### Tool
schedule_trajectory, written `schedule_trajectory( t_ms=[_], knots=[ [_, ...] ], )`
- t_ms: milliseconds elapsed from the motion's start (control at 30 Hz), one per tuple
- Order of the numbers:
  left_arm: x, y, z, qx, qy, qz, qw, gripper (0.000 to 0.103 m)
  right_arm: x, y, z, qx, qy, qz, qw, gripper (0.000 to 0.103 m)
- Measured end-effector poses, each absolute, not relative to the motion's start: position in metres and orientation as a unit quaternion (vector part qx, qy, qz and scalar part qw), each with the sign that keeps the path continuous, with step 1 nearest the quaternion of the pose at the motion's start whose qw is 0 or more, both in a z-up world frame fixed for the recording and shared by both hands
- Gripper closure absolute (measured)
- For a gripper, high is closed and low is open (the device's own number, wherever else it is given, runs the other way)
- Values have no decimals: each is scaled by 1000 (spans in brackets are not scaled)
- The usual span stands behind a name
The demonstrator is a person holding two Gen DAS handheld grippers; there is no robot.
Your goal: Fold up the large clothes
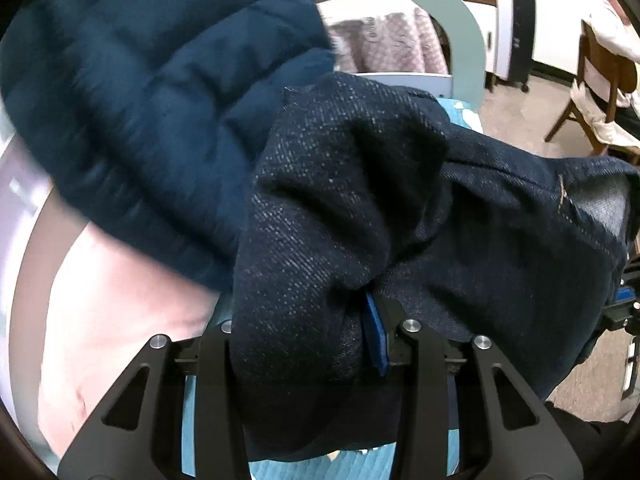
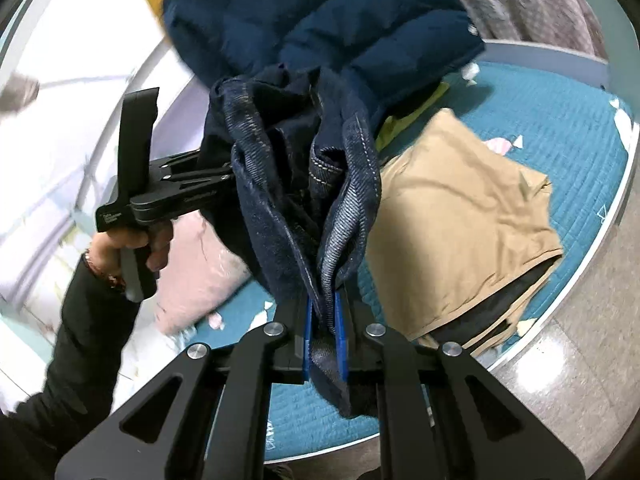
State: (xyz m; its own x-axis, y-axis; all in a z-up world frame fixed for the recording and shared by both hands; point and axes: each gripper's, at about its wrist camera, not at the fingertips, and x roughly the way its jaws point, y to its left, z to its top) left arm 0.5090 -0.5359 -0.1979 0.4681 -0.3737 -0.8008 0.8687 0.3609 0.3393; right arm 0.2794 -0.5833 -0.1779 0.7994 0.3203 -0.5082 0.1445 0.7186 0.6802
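Note:
Dark blue denim jeans [image 1: 360, 208] hang bunched between both grippers, lifted above the teal bed cover [image 2: 560, 128]. My left gripper [image 1: 300, 316] is shut on a thick wad of the denim, with one blue pad [image 1: 376, 332] showing beside it. In the right wrist view the left gripper [image 2: 224, 178] comes in from the left, held by a hand [image 2: 120, 248], its tips buried in the cloth. My right gripper [image 2: 324, 336] is shut on a folded edge of the jeans [image 2: 296, 184], with a blue pad on each side of it.
A blue quilted jacket [image 2: 320, 20] lies behind the jeans, folded tan trousers [image 2: 460, 216] on dark clothes to the right, and a pink pillow [image 2: 200, 276] to the left. A wooden chair [image 1: 592, 92] and a seated person [image 1: 616, 28] are across the floor.

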Motion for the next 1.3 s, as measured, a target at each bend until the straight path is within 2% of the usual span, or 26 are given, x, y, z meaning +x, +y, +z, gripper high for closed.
schedule_trajectory(
  t_ms=[133,300,400,467,600,633,767,900,1033,1167,1300],
  knots=[
    [516,-594,-213,421,323,-426,733,65,276,-627,-182,406,320,51,854,94],
    [531,-652,-262,455,337,-427,705,64,287,-686,-227,444,351,18,824,94],
    [544,-664,-296,466,345,-412,703,61,296,-706,-255,439,376,-7,816,94],
    [548,-668,-319,481,319,-392,716,48,301,-706,-266,391,397,-40,830,94],
    [550,-669,-341,484,272,-359,750,36,317,-699,-281,298,422,-96,851,92],
    [550,-669,-344,484,260,-354,757,32,322,-695,-283,272,430,-108,854,89],
    [549,-662,-329,457,233,-342,788,20,324,-696,-289,250,440,-127,853,84],
    [559,-624,-274,370,202,-314,851,18,310,-697,-269,228,407,-161,870,74],
    [543,-594,-248,339,200,-353,849,17,300,-680,-232,193,360,-153,900,73],
    [515,-582,-252,344,208,-401,823,18,321,-652,-234,173,376,-98,905,73],
    [525,-595,-293,381,269,-396,791,19,354,-645,-285,172,444,-86,875,78]
  ],
)
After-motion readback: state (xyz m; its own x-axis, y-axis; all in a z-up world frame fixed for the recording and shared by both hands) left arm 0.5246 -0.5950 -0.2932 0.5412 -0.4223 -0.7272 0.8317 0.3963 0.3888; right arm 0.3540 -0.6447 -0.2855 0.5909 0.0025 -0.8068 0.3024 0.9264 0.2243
